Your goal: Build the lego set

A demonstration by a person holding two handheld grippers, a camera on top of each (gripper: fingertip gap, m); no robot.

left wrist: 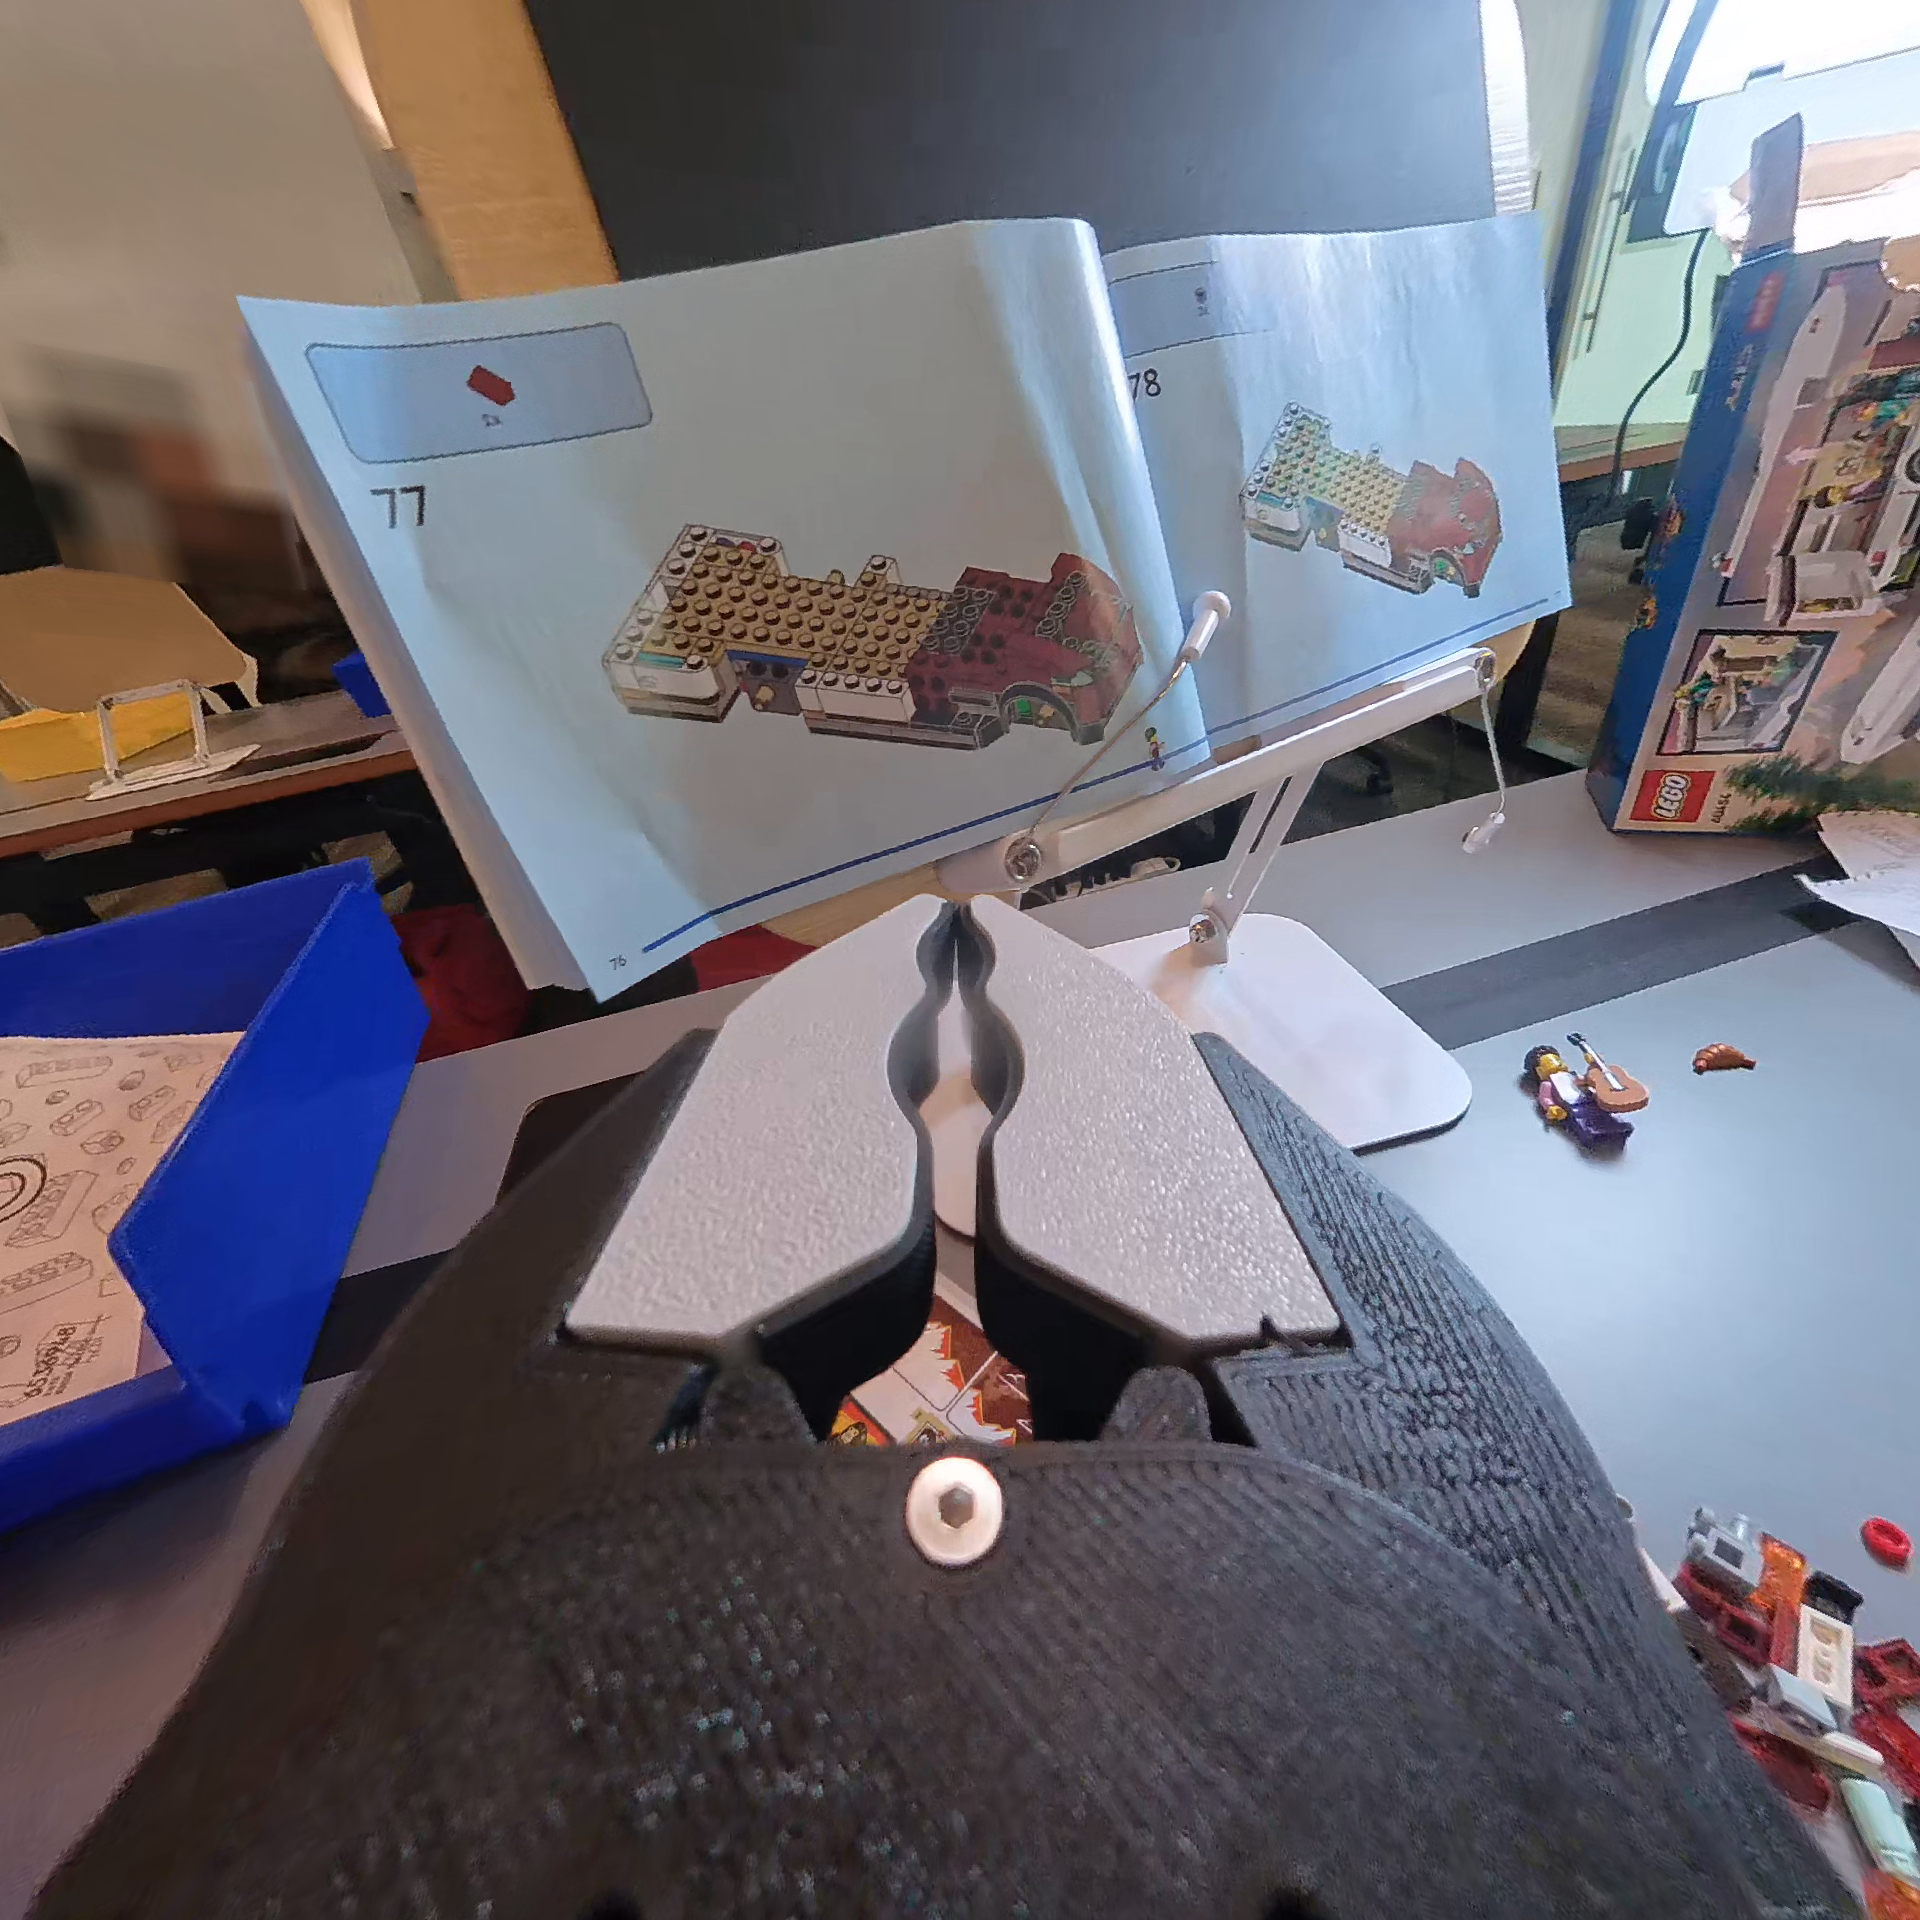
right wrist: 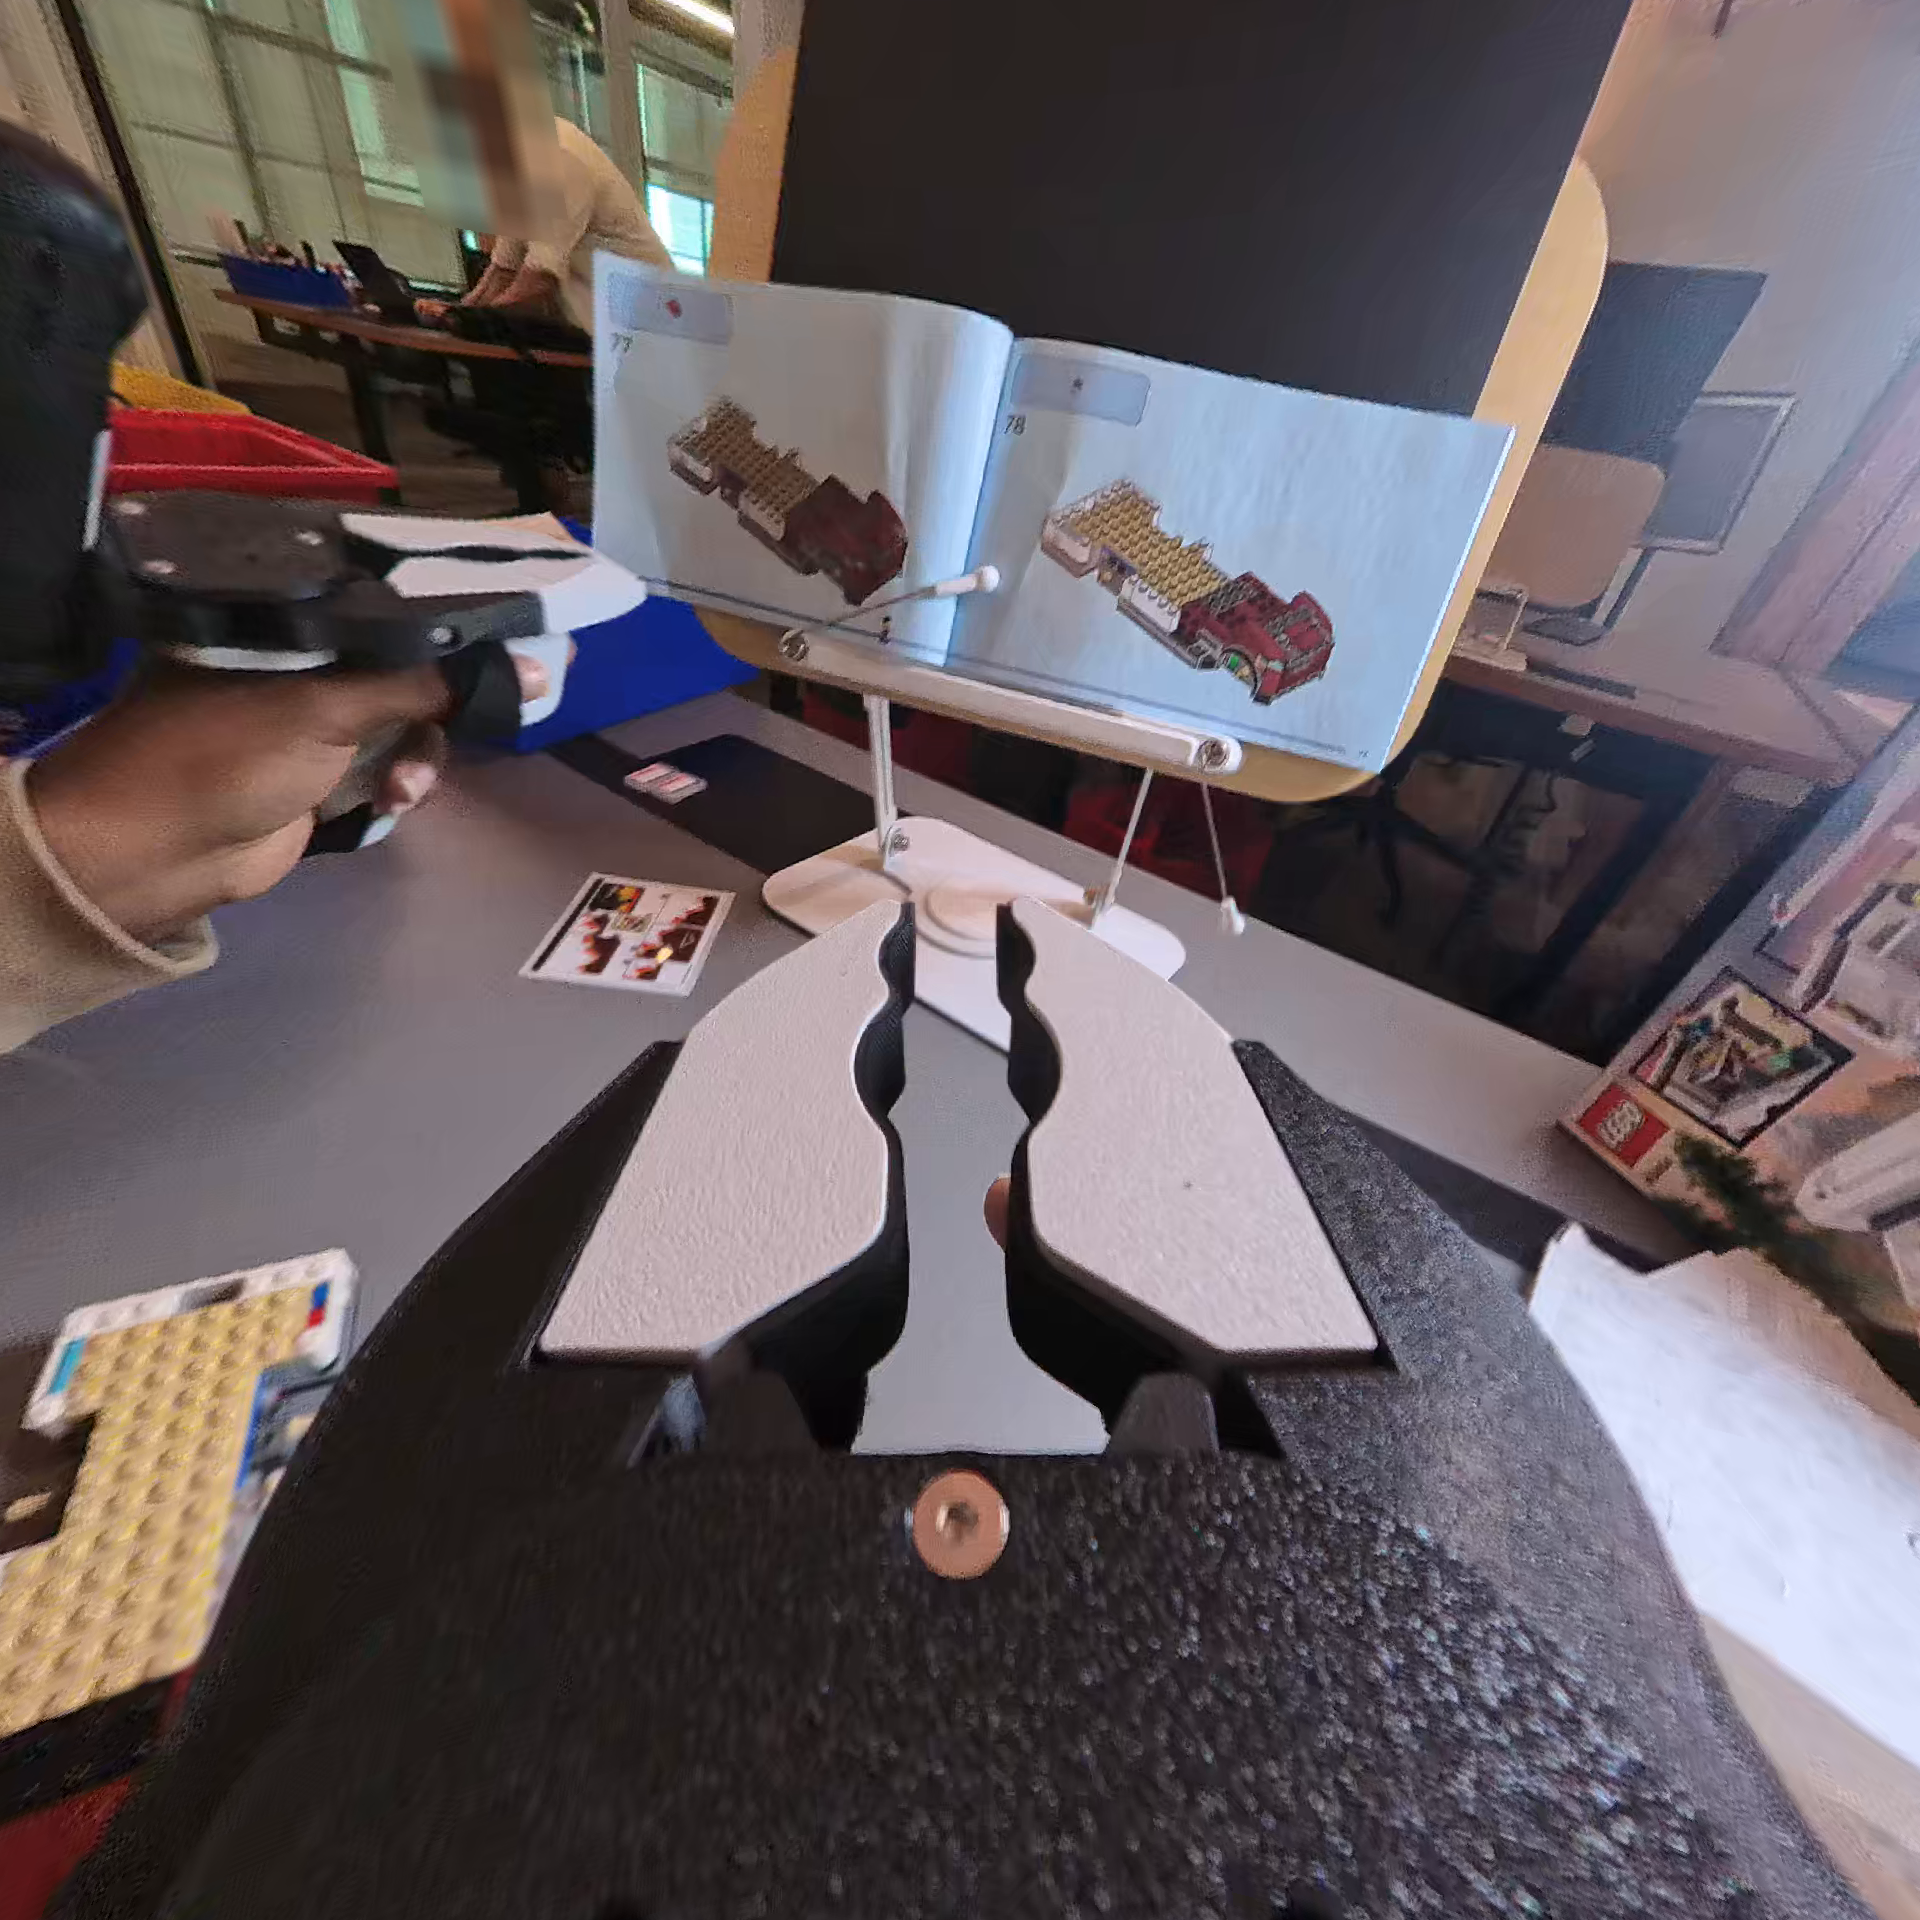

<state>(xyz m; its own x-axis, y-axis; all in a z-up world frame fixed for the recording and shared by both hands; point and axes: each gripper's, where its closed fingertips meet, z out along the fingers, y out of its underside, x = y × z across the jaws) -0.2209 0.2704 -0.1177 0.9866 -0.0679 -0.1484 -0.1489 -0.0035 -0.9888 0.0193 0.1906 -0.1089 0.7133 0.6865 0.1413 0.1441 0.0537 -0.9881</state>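
An open instruction booklet (left wrist: pixel 831 520) rests on a white book stand (left wrist: pixel 1299 1018) on the grey table. My left gripper (left wrist: pixel 956 920) is shut with nothing between its tips, held just below the booklet's lower edge near the stand's ledge screw (left wrist: pixel 1023 857). In the right wrist view the left gripper (right wrist: pixel 613 592), in a person's hand (right wrist: pixel 208 748), points at the booklet's (right wrist: pixel 1195 499) left edge. My right gripper (right wrist: pixel 954 914) is open and empty, above the table in front of the stand's base (right wrist: pixel 831 883).
A blue bin (left wrist: pixel 260 1091) with printed paper stands at the left. A minifigure (left wrist: pixel 1579 1091), a small brown piece (left wrist: pixel 1725 1060), a brick pile (left wrist: pixel 1808 1683) and a toy box (left wrist: pixel 1787 520) lie right. A tan plate build (right wrist: pixel 156 1455), sticker sheet (right wrist: pixel 629 935) and white paper (right wrist: pixel 1745 1455) lie nearby. Spacing between my two grippers at the tips: around 25 centimetres. My right tips are roughly 25 centimetres from the minifigure (left wrist: pixel 1579 1091).
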